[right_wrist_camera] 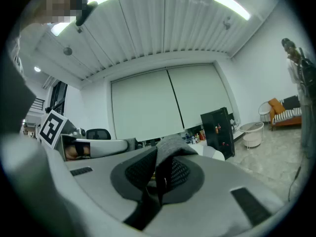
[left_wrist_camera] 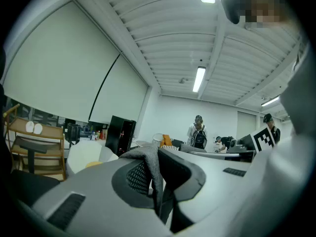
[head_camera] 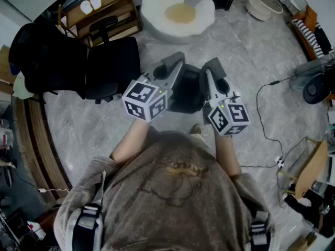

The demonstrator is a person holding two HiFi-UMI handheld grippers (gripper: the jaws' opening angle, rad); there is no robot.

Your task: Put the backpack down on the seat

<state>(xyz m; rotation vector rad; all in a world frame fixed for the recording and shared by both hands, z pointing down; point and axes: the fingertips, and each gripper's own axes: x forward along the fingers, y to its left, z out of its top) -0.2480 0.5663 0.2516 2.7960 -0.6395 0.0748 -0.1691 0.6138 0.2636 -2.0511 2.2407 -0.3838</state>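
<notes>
In the head view a dark backpack (head_camera: 186,91) hangs between my two grippers, in front of my body. The left gripper (head_camera: 175,63) is shut on a grey strap (left_wrist_camera: 149,164), which stands pinched between its jaws in the left gripper view. My right gripper (head_camera: 212,67) is likewise shut on a grey strap (right_wrist_camera: 167,154), folded over its dark mesh pads. Both grippers point roughly level, side by side. The black office chair's seat (head_camera: 113,65) lies to the left of the left gripper, with its backrest (head_camera: 44,59) further left. Most of the backpack is hidden under the grippers.
A white round lounge chair (head_camera: 178,12) with a yellow cushion stands ahead. A wooden shelf (head_camera: 99,7) is at the back left, a white side table (head_camera: 265,2) at the back right. A black cable (head_camera: 263,114) runs over the marble floor on the right. People (left_wrist_camera: 198,133) stand far off.
</notes>
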